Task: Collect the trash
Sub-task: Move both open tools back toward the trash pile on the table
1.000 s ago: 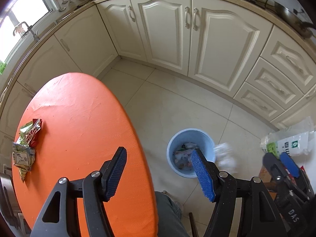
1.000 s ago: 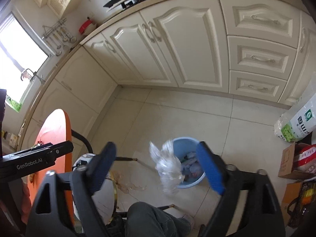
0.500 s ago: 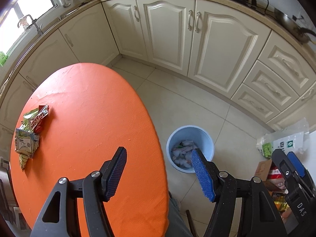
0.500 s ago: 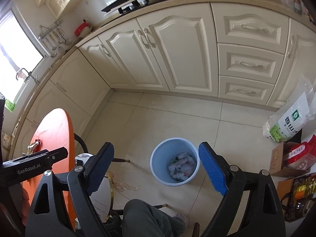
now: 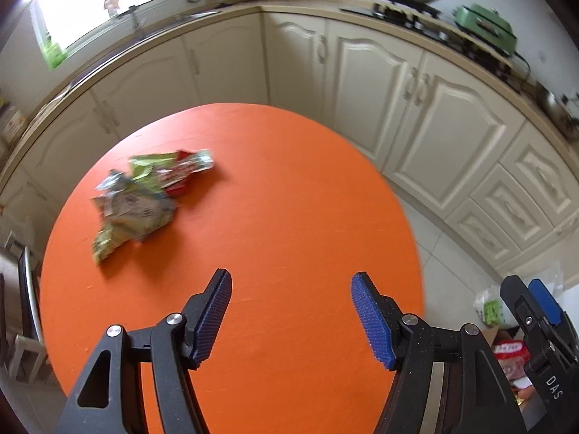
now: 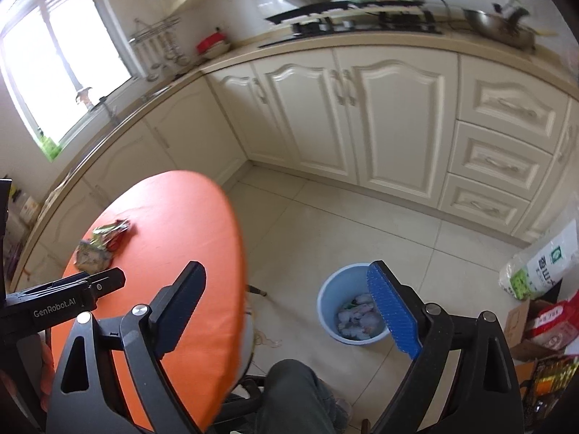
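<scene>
A pile of crumpled green, white and red wrappers (image 5: 144,195) lies on the far left of the round orange table (image 5: 289,199). My left gripper (image 5: 291,278) hovers over the table's near part, open and empty, well short of the pile. My right gripper (image 6: 286,267) hangs between the table edge (image 6: 231,253) and the blue bin (image 6: 322,300) on the floor. Its jaws are opening with nothing between them. Crumpled white and clear trash (image 6: 358,318) lies inside the bin. The wrappers (image 6: 101,242) also show in the right wrist view.
Cream cabinets (image 6: 380,119) line the far wall under a counter with a stove. A white sack (image 6: 542,264) and cardboard boxes (image 6: 532,329) stand on the floor at right. The person's knee (image 6: 293,390) is below the right gripper. A chair (image 5: 25,289) stands left of the table.
A clear plastic piece dropped from between the right jaws into the bin. Both grippers then swung left and rose, from the bin toward the table; the wrappers now sit nearer the left view's middle.
</scene>
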